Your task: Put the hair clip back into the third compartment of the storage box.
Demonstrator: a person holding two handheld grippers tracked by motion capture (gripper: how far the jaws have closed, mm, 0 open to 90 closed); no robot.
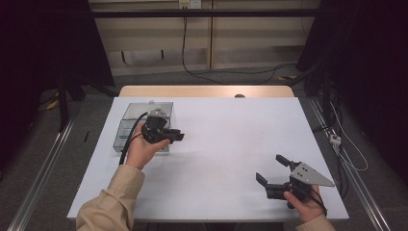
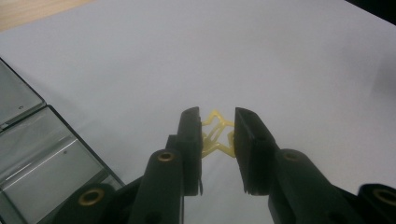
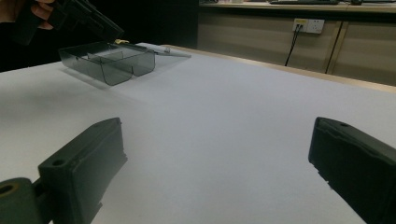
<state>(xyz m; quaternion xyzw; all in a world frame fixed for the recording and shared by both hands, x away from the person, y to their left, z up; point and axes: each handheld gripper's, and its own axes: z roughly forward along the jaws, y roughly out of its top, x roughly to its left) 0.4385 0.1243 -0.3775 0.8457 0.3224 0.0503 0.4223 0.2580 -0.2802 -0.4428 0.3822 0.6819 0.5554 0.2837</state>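
- Currently, item one, far left of the bench: a clear compartment box, lid open, dividers visible through its walls in the right gripper view.
- Item two, left tool: held above the right edge of the box, jaws drawn nearly together and pinching a small yellow star-shaped clip. The clip sits between the jaw tips, clear of the white bench surface.
- Item three, middle of the bench: bare white surface.
- Item four, right tool: near the front right corner, jaws spread wide with nothing between them; it lies well apart from the box and appears idle.
- Step in hand, as judged: the clip is gripped and carried, at or just beside the box; whether it is headed in or out cannot be told.
- Next move, if stowing: bring the left tool over one compartment, lower the clip inside the walls, then part the jaws. The clip is thin and light, so it may cling to a jaw pad on release.
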